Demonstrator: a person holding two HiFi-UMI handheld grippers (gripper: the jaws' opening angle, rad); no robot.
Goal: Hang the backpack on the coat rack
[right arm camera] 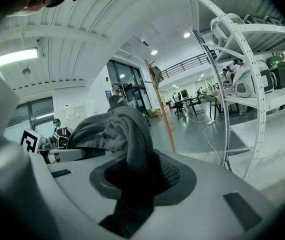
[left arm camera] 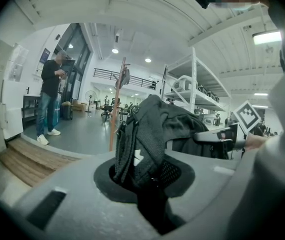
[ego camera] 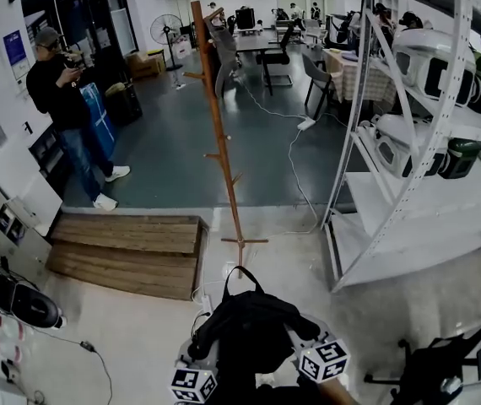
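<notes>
At far left, a bystander (ego camera: 67, 112) in dark clothes stands on the grey floor (ego camera: 173, 150) with both hands raised to chest height. A low wooden platform (ego camera: 127, 251) lies below, nearer the camera. The left gripper (left arm camera: 147, 181) is clenched on a black backpack (ego camera: 249, 332), with a mesh-backed fold and strap of the bag pinched between its jaws and rising in front of its camera. The backpack is carried at the bottom centre of the head view, bunched between the two tools and clear of the floor. Its top loop points toward the foot of the wooden coat rack (ego camera: 219, 133). The rack stands upright just ahead of the bag and is not touching it, and a grey item (ego camera: 224, 57) hangs near its top. The right gripper (right arm camera: 132, 184) is likewise clamped on the backpack, with dark fabric draped over and gripped between its jaws. A white cable (ego camera: 295, 167) trails across the floor beyond. A white shelving unit (ego camera: 409, 167) loaded with equipment fills the right side.
</notes>
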